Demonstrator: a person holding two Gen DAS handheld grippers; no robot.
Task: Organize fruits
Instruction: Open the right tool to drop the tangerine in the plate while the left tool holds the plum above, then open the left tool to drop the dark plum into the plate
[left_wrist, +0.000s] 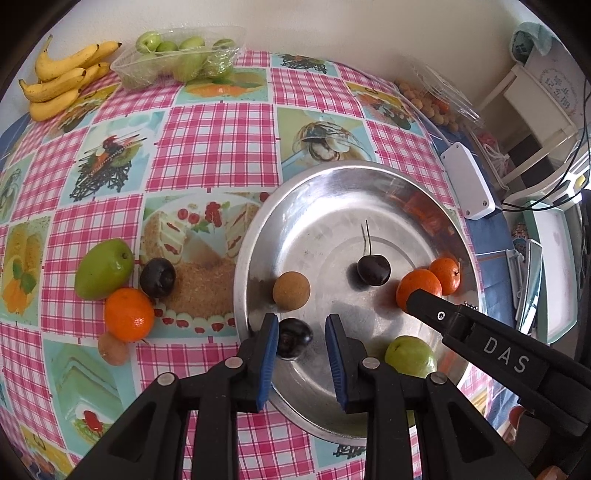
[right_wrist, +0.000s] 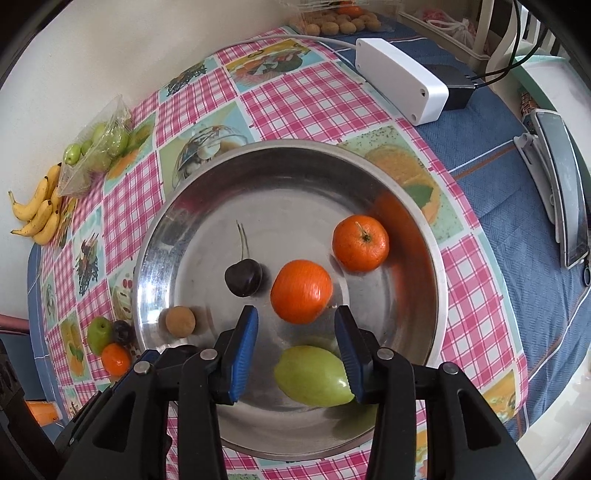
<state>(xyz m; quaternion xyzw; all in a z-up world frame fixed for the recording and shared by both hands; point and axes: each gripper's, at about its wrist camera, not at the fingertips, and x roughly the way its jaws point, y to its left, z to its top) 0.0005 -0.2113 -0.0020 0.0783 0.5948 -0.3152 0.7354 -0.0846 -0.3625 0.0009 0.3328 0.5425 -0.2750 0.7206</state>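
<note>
Your left hand-held gripper (left_wrist: 302, 319) points down into the steel pan (left_wrist: 258, 236). Its blue pads stand narrowly apart, with a dark round fruit (left_wrist: 294, 338) between them. The fruit lies on the pan floor against the left pad, and a gap shows on its other side, so nothing is clamped.

Your right hand-held gripper (right_wrist: 296, 312) hangs over the same pan with its jaws wider apart. A pale green fruit (right_wrist: 314, 374) lies on the pan floor between the pads, just beside the right one, and is not squeezed. A mandarin (right_wrist: 301, 291) sits just beyond the fingertips, and a second mandarin with a stalk (right_wrist: 360, 243) lies near the far rim.

A stemmed cherry (right_wrist: 243, 277) rests near the pan's middle, and a small brown fruit (right_wrist: 180, 320) is towards the left rim.

On the bench (left_wrist: 207, 133), left of the pan on the checked cloth, a cluster sits outside it. There a green fruit (left_wrist: 104, 268), a dark fruit (left_wrist: 157, 277) and a loose mandarin (left_wrist: 129, 314) lie close together, with a brown fruit (left_wrist: 112, 349) partly hidden behind the mandarin.

At the far edge are bananas (left_wrist: 62, 81) and a clear tray of green fruits (left_wrist: 177, 59).
</note>
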